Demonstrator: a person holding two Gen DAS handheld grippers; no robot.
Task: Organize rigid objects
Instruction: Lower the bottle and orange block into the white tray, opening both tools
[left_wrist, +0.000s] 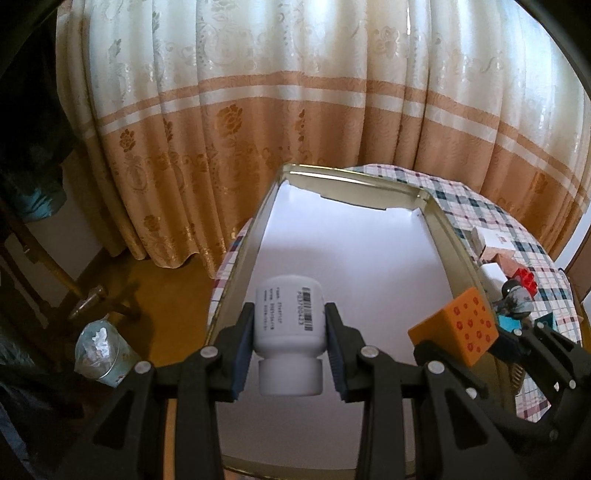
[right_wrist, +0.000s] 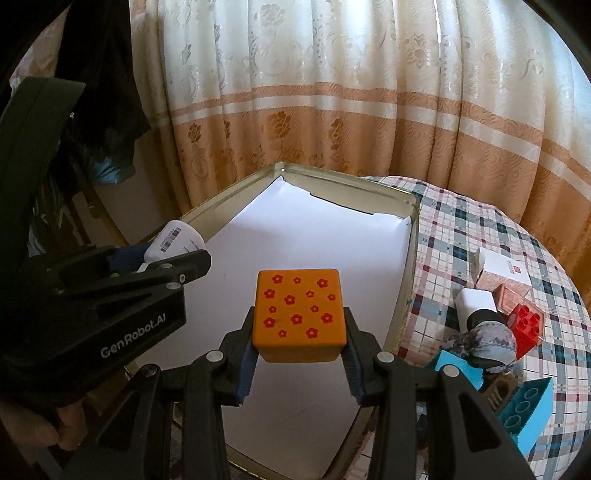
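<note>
Black plastic fingers of the left gripper (left_wrist: 288, 347) are closed narrowly on a white bottle (left_wrist: 290, 334), the blue pads pressing its two sides; the bottle's cap points back toward the camera and its barcode label faces up. The bottle hangs above the near left part of a metal tin (left_wrist: 441, 229) lined with white paper (left_wrist: 351, 258). The right gripper (right_wrist: 298, 349) has its jaws clamped on an orange block (right_wrist: 300, 314) printed with red flowers, gripped at the block's lower side faces and held above the paper-lined floor of the tin, toward its near right. The two grippers stand side by side over the tin, apart from each other. The tin rests on a table covered by a plaid cloth (right_wrist: 476, 229). On the cloth to the right of the tin lie a blue brick (right_wrist: 524, 410), a red brick (right_wrist: 526, 323), a white roll (right_wrist: 476, 301), a grey patterned item (right_wrist: 487, 341) of unclear kind, and a small white and pink box (right_wrist: 506, 271). Beyond the table hangs a cream and tan curtain (right_wrist: 332, 103).
</note>
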